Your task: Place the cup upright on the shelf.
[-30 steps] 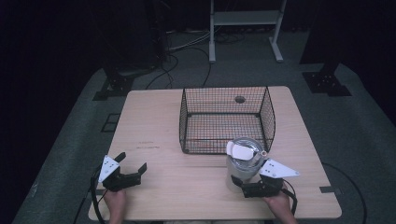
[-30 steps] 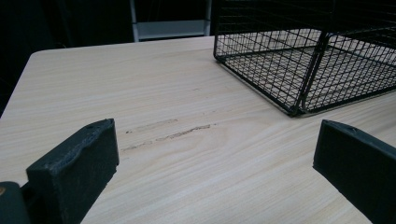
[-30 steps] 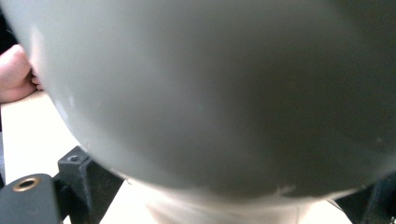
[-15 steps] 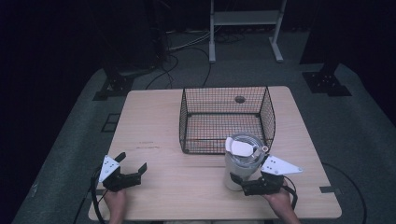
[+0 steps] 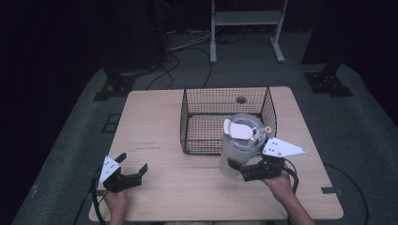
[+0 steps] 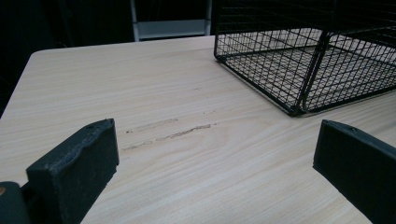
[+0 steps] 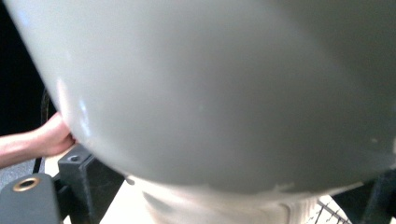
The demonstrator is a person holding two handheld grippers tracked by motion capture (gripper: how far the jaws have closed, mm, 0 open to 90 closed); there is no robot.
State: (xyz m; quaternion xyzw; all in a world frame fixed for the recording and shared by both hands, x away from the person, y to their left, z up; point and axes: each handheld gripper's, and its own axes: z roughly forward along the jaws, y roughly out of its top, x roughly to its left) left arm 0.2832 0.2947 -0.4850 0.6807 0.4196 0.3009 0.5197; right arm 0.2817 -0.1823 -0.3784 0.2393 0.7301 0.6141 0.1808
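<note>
A pale grey tumbler (image 5: 236, 149) with a clear lid (image 5: 242, 127) leans slightly at the near right edge of the black wire basket (image 5: 185, 123). My right gripper (image 5: 237, 169) is shut on the tumbler's lower body. The right gripper view has the tumbler's wall (image 7: 224, 93) pressed close, with my right gripper (image 7: 229, 205) clamped on its sides. My left gripper (image 5: 133, 162) rests open near the table's front left corner. Nothing lies between its jaws, and in the left gripper view my left gripper (image 6: 215, 163) faces bare wood and the basket (image 6: 303, 65).
The wooden table (image 5: 155, 112) holds the basket at its middle back, which has nothing in it. A white metal stand (image 5: 246, 18) and cables (image 5: 187, 51) are on the dark floor beyond. The person's other hand (image 7: 46, 140) shows in the right gripper view.
The right gripper has carried the tumbler up and forward toward the basket's near wall. The left gripper has stayed in place, open.
</note>
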